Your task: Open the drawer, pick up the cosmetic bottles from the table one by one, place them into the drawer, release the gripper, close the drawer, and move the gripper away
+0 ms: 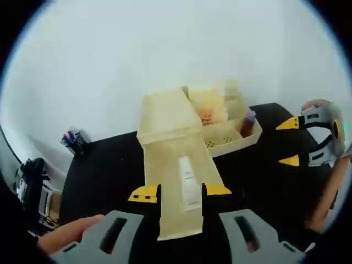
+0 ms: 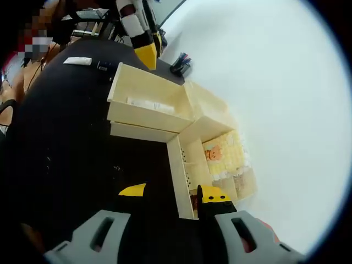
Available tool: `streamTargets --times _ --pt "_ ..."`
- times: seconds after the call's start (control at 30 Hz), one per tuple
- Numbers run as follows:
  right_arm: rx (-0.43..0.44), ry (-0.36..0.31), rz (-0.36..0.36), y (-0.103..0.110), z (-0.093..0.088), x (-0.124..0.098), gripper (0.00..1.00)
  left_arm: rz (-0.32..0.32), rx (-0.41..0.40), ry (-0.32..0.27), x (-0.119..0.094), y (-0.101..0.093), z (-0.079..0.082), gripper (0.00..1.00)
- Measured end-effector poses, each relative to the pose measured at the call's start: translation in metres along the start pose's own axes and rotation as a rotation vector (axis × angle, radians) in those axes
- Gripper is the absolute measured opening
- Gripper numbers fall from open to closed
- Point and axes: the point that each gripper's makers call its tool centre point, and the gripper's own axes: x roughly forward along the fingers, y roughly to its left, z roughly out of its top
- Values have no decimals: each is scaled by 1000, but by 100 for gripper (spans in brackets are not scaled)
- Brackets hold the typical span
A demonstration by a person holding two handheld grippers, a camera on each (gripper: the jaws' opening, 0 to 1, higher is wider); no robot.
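Drawer (image 1: 181, 181) stood pulled open from cream organizer (image 1: 220, 118), white tube (image 1: 188, 181) lying inside; label unreadable. Pen holder (image 1: 74, 140) left of organizer on black bench (image 1: 104, 170). Left gripper (image 1: 180, 191) fingers spread, empty; right gripper (image 2: 171, 193) likewise.

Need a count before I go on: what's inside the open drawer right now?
One white tube lies on the drawer floor. The near end, behind the left tool, is covered.
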Motion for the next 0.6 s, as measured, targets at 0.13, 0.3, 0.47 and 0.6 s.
streamTargets --times 0.13,0.3,0.47,0.6 --pt "12 -4 2 -2 -3 -1 31 26 -5 65 31 -3 2 26" --pt "26 -6 2 -4 -6 1 31 17 -30 107 56 1 9 26" --pt "27 12 1 -6 -10 4 31 23 -39 151 76 2 5 26" --pt "26 15 1 -5 -11 4 31 8 -67 171 88 2 3 25"
